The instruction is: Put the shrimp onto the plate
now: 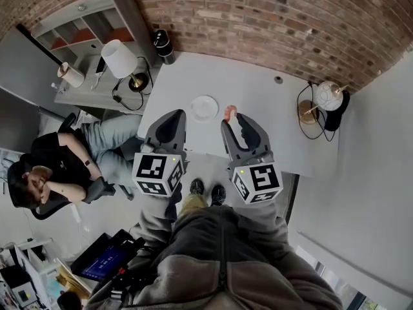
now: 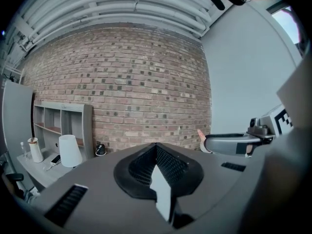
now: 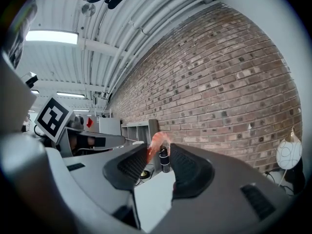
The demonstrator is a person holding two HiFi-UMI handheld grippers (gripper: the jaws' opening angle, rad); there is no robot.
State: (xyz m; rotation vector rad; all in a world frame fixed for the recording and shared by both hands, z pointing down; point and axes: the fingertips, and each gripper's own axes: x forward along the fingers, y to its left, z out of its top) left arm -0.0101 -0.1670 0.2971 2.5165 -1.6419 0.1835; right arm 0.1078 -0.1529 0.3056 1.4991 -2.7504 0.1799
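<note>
An orange-pink shrimp [image 3: 156, 147] sticks up from between the tips of my right gripper [image 3: 159, 152], which is shut on it and holds it in the air in front of the brick wall. From above, the shrimp [image 1: 229, 112] hangs over the white table [image 1: 264, 92], just right of a small white plate [image 1: 204, 107]. My left gripper [image 1: 175, 115] hovers at the table's near edge, left of and below the plate, jaws shut and empty. The left gripper view shows its tips [image 2: 156, 146] meeting and the shrimp [image 2: 200, 133] poking up at the right.
A white lamp [image 1: 120, 60] and a black bottle [image 1: 162, 44] stand by the table's far left corner, next to a grey shelf [image 1: 84, 21]. A globe-shaped lamp [image 1: 330, 95] sits at the right end. A person [image 1: 55, 173] sits on a chair at the left.
</note>
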